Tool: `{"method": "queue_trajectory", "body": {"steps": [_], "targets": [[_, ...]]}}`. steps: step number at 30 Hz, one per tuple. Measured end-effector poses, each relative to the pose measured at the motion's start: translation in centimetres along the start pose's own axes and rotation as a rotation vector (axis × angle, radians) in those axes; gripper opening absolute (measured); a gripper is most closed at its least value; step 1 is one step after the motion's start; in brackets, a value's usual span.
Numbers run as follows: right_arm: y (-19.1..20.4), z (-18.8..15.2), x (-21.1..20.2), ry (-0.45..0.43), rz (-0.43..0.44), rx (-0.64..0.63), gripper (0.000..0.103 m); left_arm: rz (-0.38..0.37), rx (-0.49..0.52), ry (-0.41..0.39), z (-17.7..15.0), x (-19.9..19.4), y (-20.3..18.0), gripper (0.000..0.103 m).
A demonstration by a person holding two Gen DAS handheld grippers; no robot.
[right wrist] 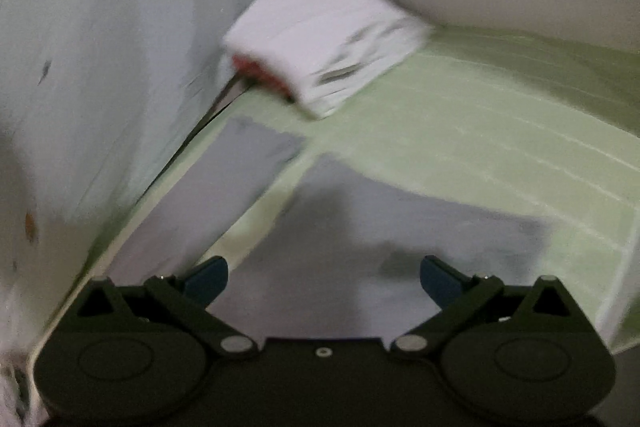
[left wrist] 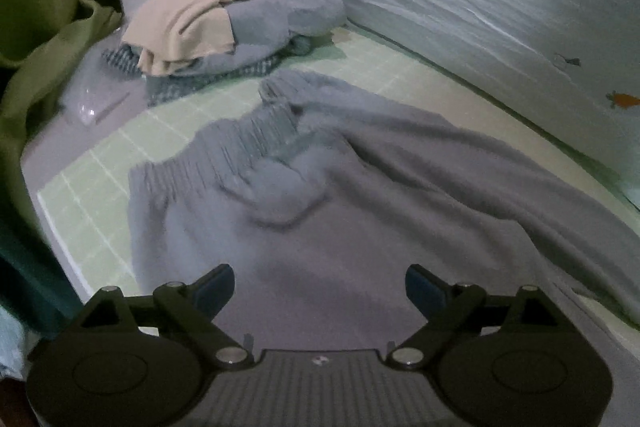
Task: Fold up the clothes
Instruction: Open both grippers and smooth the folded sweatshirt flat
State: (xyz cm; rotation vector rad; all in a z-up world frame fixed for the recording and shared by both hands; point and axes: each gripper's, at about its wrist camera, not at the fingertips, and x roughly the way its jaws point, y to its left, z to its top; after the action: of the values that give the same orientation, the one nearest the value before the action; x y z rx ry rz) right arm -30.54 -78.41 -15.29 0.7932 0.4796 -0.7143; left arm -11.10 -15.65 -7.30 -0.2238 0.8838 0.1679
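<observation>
Grey trousers (left wrist: 320,211) with a ribbed elastic waistband (left wrist: 224,155) lie spread on a pale green checked mat (left wrist: 92,183). My left gripper (left wrist: 320,287) is open and empty, held just above the seat of the trousers. In the right wrist view the two trouser legs (right wrist: 360,227) stretch away over the green mat (right wrist: 480,131), one leg (right wrist: 224,179) apart to the left. My right gripper (right wrist: 324,279) is open and empty above the nearer leg. This view is blurred.
A pile of clothes, beige (left wrist: 192,19) over grey (left wrist: 280,11), sits at the far left of the mat. A light quilt with carrot prints (left wrist: 500,7) borders the mat. An olive cloth (left wrist: 44,11) hangs at left. A folded white stack (right wrist: 324,35) lies by the wall.
</observation>
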Motion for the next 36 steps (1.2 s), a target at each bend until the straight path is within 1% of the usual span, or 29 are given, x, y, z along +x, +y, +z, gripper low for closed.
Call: {"method": "queue_trajectory", "body": {"steps": [3,6,8,10,11,15,17,19,22,26,29,32,36], "targets": [[-3.7,1.3,-1.2,-0.014,-0.023,0.090,0.103,-0.005,0.002,0.009,-1.2,-0.6,-0.8,0.092],[-6.1,1.4,-1.6,0.011,-0.023,0.145,0.103,-0.011,0.002,0.022,-2.2,-0.9,-1.5,0.092],[-6.7,1.0,-1.5,0.051,-0.017,0.173,0.103,-0.022,0.002,0.032,-2.3,-1.0,-1.7,0.092],[-6.7,0.5,-1.5,0.099,0.016,0.202,0.103,-0.032,0.002,0.039,-2.4,-1.1,-1.8,0.092],[-6.6,0.1,-1.7,0.117,0.044,0.212,0.103,-0.037,0.002,0.042,-2.3,-1.2,-1.8,0.092],[-5.5,-2.0,-1.9,0.191,0.100,0.242,0.103,-0.066,-0.007,0.047,-1.7,-1.1,-1.4,0.092],[-5.2,-3.2,-2.2,0.210,0.122,0.264,0.103,-0.073,-0.002,0.056,-1.4,-1.0,-1.0,0.092],[-4.8,-4.2,-2.6,0.209,0.142,0.275,0.103,-0.076,-0.008,0.068,-1.0,-0.8,-0.3,0.092],[-4.5,-5.1,-2.8,0.216,0.162,0.330,0.103,-0.082,-0.022,0.087,-0.4,-0.4,0.9,0.092],[-3.9,-6.7,-2.9,0.211,0.213,0.425,0.103,-0.071,-0.104,0.103,0.5,0.1,4.3,0.092],[-2.8,-7.5,-3.0,0.186,0.202,0.431,0.103,-0.059,-0.187,0.111,1.0,0.6,7.3,0.092],[-2.0,-8.1,-3.0,0.167,0.186,0.428,0.103,-0.030,-0.285,0.120,1.6,0.8,10.4,0.092],[-1.2,-8.2,-2.7,0.155,0.153,0.405,0.103,-0.006,-0.346,0.127,1.9,1.8,13.1,0.091]]}}
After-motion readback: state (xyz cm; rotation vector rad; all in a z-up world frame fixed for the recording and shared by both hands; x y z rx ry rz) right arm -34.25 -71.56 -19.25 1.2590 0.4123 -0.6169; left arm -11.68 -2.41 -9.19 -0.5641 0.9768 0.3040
